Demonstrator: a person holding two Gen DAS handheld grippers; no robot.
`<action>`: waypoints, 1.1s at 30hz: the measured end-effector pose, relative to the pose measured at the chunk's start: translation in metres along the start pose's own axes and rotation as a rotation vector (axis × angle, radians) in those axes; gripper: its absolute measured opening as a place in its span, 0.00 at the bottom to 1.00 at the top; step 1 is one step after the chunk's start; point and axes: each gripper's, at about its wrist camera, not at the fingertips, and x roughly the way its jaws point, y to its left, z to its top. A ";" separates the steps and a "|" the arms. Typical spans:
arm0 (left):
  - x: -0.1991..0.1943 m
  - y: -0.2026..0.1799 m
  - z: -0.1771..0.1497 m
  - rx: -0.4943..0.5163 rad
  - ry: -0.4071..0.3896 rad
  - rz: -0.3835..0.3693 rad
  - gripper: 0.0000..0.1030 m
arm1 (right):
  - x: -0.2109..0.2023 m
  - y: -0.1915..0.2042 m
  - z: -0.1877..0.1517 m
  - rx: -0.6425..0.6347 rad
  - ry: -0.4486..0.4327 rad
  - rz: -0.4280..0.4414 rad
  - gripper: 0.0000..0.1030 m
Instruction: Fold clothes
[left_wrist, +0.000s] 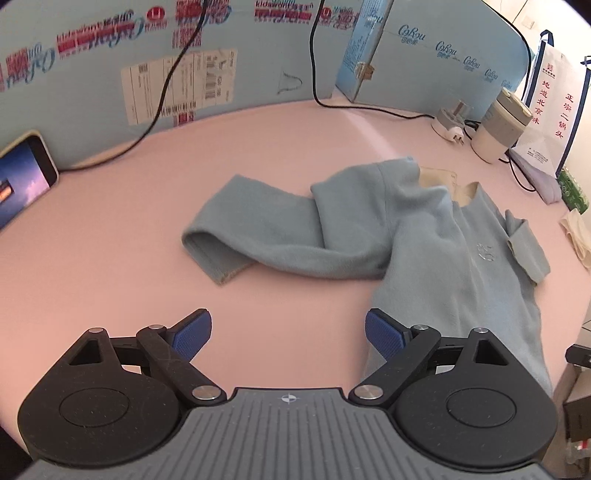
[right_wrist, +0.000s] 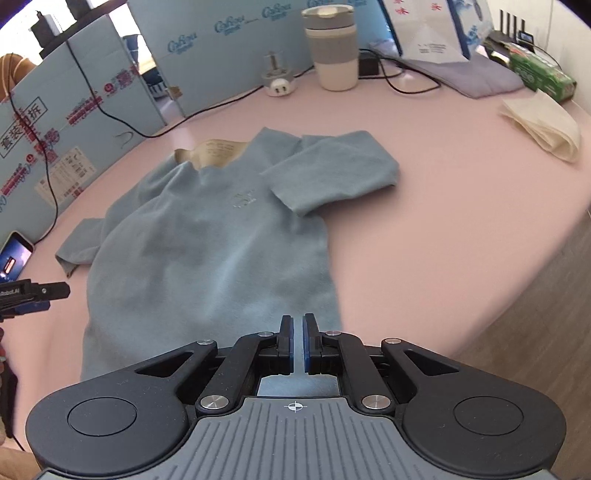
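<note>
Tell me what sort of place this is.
Probably a makeshift desk at home or in an office: a pink tabletop fenced by flattened cardboard cartons, with a lidded cup, a propped phone and charger cables around the blue top.

A pale blue long-sleeved sweater (right_wrist: 207, 243) lies face up on the pink counter (right_wrist: 443, 221), collar toward twelve o'clock, both sleeves folded inward, hem toward six o'clock, a small emblem on its chest.
</note>
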 end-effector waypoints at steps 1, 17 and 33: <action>0.001 0.001 0.004 -0.004 -0.014 -0.003 0.88 | 0.002 0.006 0.004 -0.009 -0.009 0.012 0.10; 0.057 0.023 0.037 -0.201 0.006 0.021 0.14 | 0.029 0.013 0.023 -0.026 0.035 0.043 0.11; 0.029 0.063 0.064 -0.196 -0.213 0.277 0.03 | 0.045 0.017 0.043 -0.058 0.056 0.041 0.11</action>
